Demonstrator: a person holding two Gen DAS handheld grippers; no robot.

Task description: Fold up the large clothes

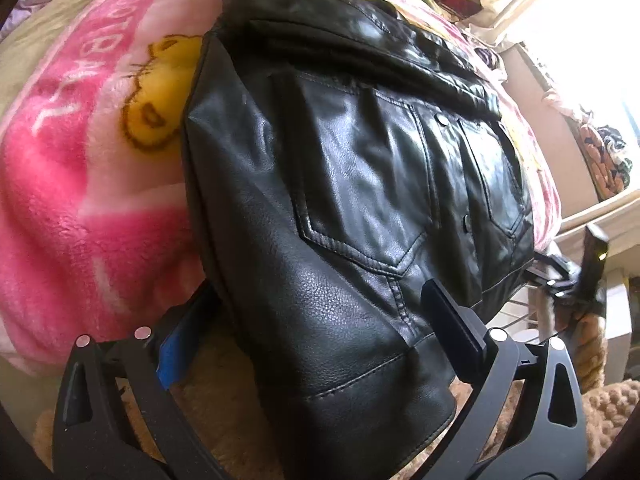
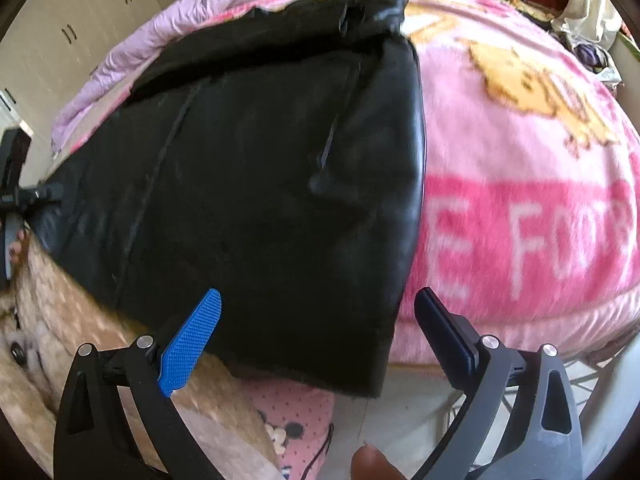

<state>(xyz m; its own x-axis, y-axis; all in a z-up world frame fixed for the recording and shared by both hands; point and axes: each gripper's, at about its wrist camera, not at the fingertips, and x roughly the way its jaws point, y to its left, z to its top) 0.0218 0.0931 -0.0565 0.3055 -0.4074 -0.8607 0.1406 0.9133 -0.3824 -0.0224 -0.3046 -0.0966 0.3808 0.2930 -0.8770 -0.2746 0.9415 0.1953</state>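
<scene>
Covering the bed, a pink fleece blanket (image 2: 520, 184) carries yellow cartoon figures and white block lettering; "FOR" is legible in the right wrist view, the rest cut off or blurred. On it lies the black leather jacket (image 1: 360, 184), folded, its near edge hanging over the bed's side, with stitched pockets and a metal snap (image 1: 443, 119) showing. A lilac quilt (image 2: 168, 40) bunches beyond it. The left tongs (image 1: 320, 332) are spread, straddling the jacket's hanging corner. The right tongs (image 2: 320, 316) are spread around its other corner, pads clear of the leather
</scene>
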